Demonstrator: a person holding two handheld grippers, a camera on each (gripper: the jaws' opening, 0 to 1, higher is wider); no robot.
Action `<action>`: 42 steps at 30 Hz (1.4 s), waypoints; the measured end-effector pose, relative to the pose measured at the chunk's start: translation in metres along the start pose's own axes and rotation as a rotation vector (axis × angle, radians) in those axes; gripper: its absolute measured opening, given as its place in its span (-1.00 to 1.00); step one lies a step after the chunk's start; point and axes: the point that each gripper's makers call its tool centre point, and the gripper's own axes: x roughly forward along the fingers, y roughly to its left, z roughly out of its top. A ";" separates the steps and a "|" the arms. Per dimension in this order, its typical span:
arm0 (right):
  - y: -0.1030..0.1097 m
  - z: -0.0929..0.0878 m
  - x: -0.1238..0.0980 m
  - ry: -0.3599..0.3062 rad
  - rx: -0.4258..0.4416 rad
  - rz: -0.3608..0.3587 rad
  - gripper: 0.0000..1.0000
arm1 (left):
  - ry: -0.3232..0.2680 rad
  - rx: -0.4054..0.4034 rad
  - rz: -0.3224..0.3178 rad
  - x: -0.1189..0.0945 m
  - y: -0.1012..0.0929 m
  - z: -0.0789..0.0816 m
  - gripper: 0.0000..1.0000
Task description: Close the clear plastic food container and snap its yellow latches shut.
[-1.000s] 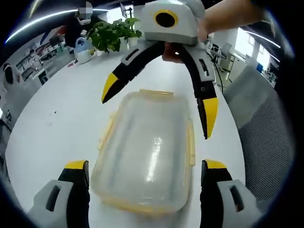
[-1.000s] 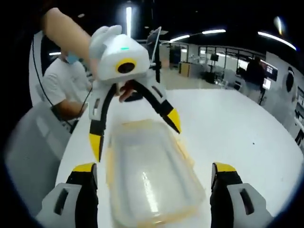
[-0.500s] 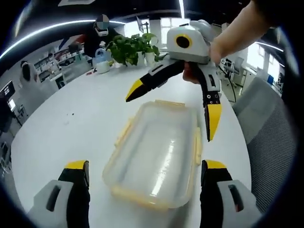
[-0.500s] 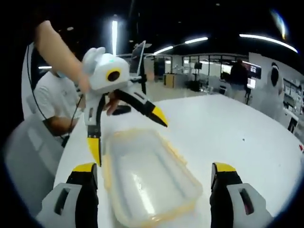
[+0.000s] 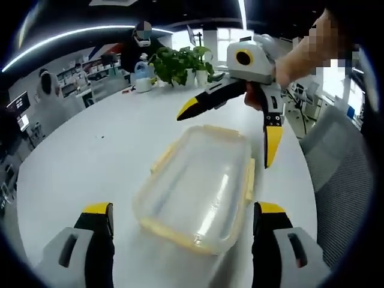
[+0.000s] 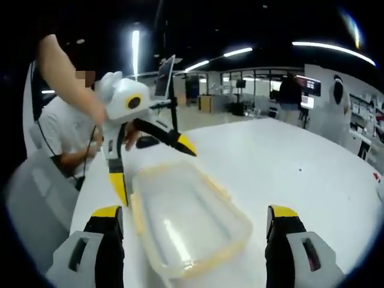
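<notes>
An open-plan office, ceiling strip lights on, and a broad white table (image 5: 90,162) takes up the middle of it. Nearest in the left gripper view, the left tool (image 5: 183,219) has its jaws spread wide and holds nothing; they straddle the near short end of the clear plastic food container (image 5: 198,186) without touching it. The container lies flat on the table, lid seated, its long axis running straight away from this tool toward the other. Yellow latches (image 5: 249,180) run along its long sides and look still unsnapped, though that is hard to tell. At the far short end the right tool (image 5: 270,147) hovers above, jaws wide and empty. Beyond stand potted plants (image 5: 180,60). In the right gripper view the right tool (image 6: 195,219) frames the opposite end, so each tool seems equally near its own end.
</notes>
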 end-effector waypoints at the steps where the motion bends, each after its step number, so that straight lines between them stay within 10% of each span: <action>1: -0.001 0.000 -0.001 -0.002 0.003 -0.003 1.00 | -0.003 -0.009 0.006 -0.001 0.001 0.000 0.96; 42: -0.004 -0.006 -0.048 -0.122 0.170 -0.139 0.97 | -0.113 -0.144 0.153 -0.034 -0.002 -0.015 0.91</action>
